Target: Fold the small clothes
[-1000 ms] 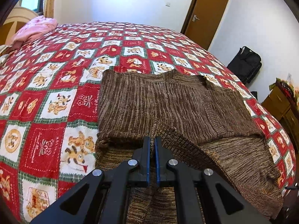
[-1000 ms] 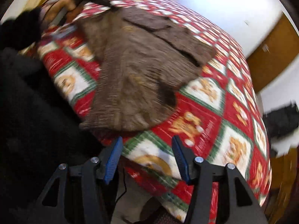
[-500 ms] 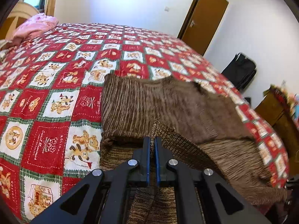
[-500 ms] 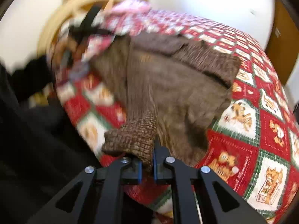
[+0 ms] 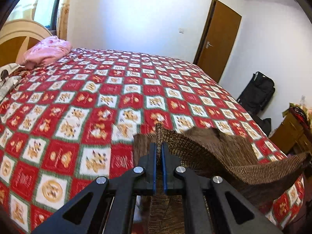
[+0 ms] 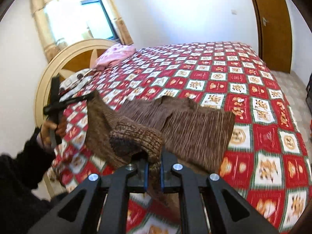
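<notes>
Left gripper [image 5: 159,154]: jaws clamped on ribbed edge of sweater [image 5: 210,156], knit standing up between pads.
Right gripper [image 6: 153,167]: jaws clenched on bunched ribbed cuff.
Sweater: hem edge lifted between both grippers, far part resting on quilt [image 5: 81,101] near bed's near edge.
Risk: thick cuff roll in right jaws may slip if pulled taut.
Risk: uneven lift could skew fold line; loose knit stretches.
Risk: dragged body may bunch quilt or slide off bed edge.
Pillow [image 5: 46,50]: well apart, no obstruction.

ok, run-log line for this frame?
phase: fold lift | left gripper: shut on brown sweater hem | right gripper: shut on hem | quilt: underneath
</notes>
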A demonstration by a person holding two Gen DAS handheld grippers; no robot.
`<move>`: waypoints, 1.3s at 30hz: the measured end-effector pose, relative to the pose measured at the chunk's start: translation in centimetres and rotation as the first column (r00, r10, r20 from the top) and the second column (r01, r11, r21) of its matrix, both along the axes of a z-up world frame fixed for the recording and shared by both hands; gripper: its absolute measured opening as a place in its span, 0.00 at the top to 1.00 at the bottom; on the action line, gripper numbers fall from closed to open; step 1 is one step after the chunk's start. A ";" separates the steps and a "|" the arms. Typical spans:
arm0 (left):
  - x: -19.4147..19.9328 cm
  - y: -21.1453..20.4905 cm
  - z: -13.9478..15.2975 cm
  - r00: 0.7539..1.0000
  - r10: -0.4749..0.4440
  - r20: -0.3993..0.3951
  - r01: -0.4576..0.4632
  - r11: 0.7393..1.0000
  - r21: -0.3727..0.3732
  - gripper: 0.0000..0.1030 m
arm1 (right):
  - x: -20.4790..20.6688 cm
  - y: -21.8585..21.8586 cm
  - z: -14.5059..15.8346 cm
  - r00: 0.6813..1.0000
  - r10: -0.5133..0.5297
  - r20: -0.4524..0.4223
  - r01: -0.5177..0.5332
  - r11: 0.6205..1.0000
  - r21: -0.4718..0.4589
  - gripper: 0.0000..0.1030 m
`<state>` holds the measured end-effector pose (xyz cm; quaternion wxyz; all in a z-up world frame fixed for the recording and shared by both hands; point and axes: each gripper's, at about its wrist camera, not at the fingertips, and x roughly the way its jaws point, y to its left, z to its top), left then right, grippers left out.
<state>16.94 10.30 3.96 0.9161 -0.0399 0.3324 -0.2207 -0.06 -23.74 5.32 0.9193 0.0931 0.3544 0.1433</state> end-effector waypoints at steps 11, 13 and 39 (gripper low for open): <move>8.4 -2.9 -5.3 0.991 0.080 -0.109 -0.070 0.994 0.090 0.96 | 11.1 -8.6 -6.5 0.969 -0.174 -0.177 0.224 0.919 0.325 0.89; 9.9 -4.2 -7.5 0.986 0.082 -0.148 -0.061 0.988 0.139 0.96 | 12.5 -10.1 -8.8 0.951 -0.202 -0.234 0.277 0.892 0.357 0.89; 13.1 -6.2 -11.4 0.973 0.152 -0.175 -0.117 0.973 0.197 0.95 | 15.6 -14.6 -13.7 0.886 -0.370 -0.278 0.439 0.863 0.250 0.85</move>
